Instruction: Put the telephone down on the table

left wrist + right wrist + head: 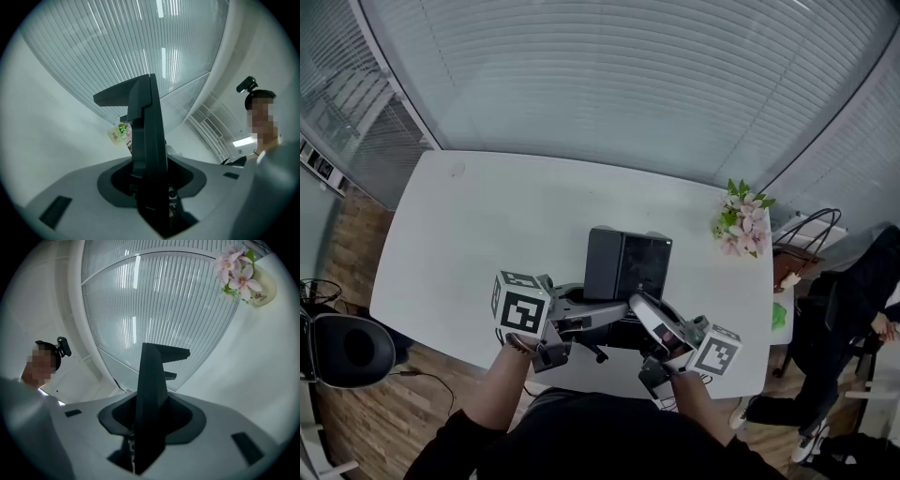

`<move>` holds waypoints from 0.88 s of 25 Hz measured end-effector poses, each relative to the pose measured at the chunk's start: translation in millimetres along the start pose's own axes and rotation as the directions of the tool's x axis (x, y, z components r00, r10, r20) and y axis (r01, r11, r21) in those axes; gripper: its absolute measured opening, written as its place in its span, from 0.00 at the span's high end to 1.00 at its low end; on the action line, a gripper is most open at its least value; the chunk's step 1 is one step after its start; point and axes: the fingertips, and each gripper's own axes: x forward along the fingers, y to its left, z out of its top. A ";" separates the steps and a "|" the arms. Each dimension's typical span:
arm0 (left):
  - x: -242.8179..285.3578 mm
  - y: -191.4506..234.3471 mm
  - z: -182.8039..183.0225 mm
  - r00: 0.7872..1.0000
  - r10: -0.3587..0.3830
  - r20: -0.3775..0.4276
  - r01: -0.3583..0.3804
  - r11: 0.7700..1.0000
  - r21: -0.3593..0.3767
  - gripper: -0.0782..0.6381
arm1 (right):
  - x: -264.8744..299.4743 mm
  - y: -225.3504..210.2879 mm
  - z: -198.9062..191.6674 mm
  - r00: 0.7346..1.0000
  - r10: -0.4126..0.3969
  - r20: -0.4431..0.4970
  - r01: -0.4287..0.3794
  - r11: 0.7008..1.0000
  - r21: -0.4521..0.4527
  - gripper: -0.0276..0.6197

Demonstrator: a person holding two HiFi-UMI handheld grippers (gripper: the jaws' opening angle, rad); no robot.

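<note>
Telephone (628, 264) by table's (469, 244) near edge, bare tabletop beyond.

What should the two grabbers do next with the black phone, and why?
Probably lower the telephone gently onto the white table. The left gripper and right gripper each clamp a side of it by the table's near edge, and I can't tell that it rests there yet, so letting go now might drop it.

Wood floor (366, 427), window blinds (628, 75), blk chair (347, 352)
</note>
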 end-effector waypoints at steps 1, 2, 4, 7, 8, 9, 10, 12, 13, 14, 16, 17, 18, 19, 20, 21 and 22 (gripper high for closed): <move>0.4 2.7 -1.4 1.000 0.000 -0.004 0.000 1.000 -0.004 0.63 | -0.5 -3.7 -1.5 1.000 -0.005 0.001 0.005 1.000 0.006 0.70; 0.3 5.9 -2.8 1.000 0.001 -0.009 -0.001 1.000 -0.008 0.63 | -0.3 -7.5 -2.9 1.000 -0.009 0.003 0.009 1.000 0.012 0.70; -1.2 13.1 -4.1 1.000 0.004 -0.013 -0.004 1.000 -0.019 0.63 | 2.4 -14.4 -5.4 1.000 -0.014 0.006 0.014 1.000 0.025 0.70; -1.1 20.4 -5.8 1.000 0.003 -0.017 -0.003 1.000 -0.029 0.63 | 3.5 -20.9 -7.4 1.000 -0.022 0.004 0.022 0.999 0.033 0.70; -0.7 21.8 -6.4 1.000 0.002 -0.019 -0.003 1.000 -0.031 0.63 | 3.1 -22.7 -7.7 1.000 -0.025 0.005 0.025 0.999 0.034 0.70; -0.4 23.1 -6.8 1.000 0.003 -0.022 -0.003 0.999 -0.033 0.63 | 2.9 -24.3 -8.0 1.000 -0.026 0.007 0.026 0.999 0.037 0.70; -0.1 24.5 -7.3 1.000 0.004 -0.026 -0.005 0.999 -0.035 0.63 | 2.8 -25.9 -8.3 1.000 -0.027 0.009 0.027 0.999 0.041 0.70; 0.6 28.2 -8.7 1.000 0.004 -0.031 -0.005 0.999 -0.038 0.63 | 2.6 -29.9 -8.9 1.000 -0.028 0.012 0.027 0.999 0.044 0.70; 1.0 30.5 -9.4 1.000 0.004 -0.030 -0.005 0.999 -0.039 0.63 | 2.8 -32.2 -9.3 1.000 -0.028 0.011 0.028 0.999 0.043 0.70; 1.1 33.3 -10.4 1.000 0.003 -0.026 -0.004 0.999 -0.040 0.63 | 3.0 -34.8 -10.1 1.000 -0.030 0.008 0.029 0.999 0.043 0.70; 1.2 39.7 -12.2 1.000 0.004 -0.018 -0.005 0.999 -0.050 0.63 | 4.2 -40.1 -12.1 0.999 -0.034 0.002 0.034 0.998 0.050 0.70; 1.4 42.9 -13.0 1.000 0.005 -0.016 -0.006 0.998 -0.056 0.63 | 5.3 -42.2 -13.2 0.999 -0.032 0.000 0.032 0.998 0.058 0.70; 1.6 45.7 -14.0 1.000 0.006 -0.017 -0.007 0.998 -0.061 0.63 | 6.0 -44.6 -14.4 1.000 -0.031 -0.001 0.031 0.997 0.065 0.70; 1.6 48.3 -15.2 1.000 0.007 -0.019 -0.008 0.998 -0.065 0.63 | 5.7 -48.2 -15.6 0.999 -0.035 -0.002 0.035 0.997 0.066 0.70; 1.5 50.6 -16.4 1.000 0.010 -0.022 -0.011 0.998 -0.067 0.63 | 5.0 -51.9 -16.6 0.999 -0.039 -0.003 0.039 0.997 0.064 0.70; 1.4 52.8 -17.4 1.000 0.012 -0.024 -0.014 0.998 -0.068 0.63 | 4.8 -54.8 -17.5 0.999 -0.040 -0.003 0.040 0.997 0.065 0.70; 1.4 54.9 -18.0 1.000 0.014 -0.026 -0.016 0.997 -0.070 0.63 | 4.9 -57.1 -18.1 0.999 -0.041 -0.002 0.041 0.997 0.067 0.70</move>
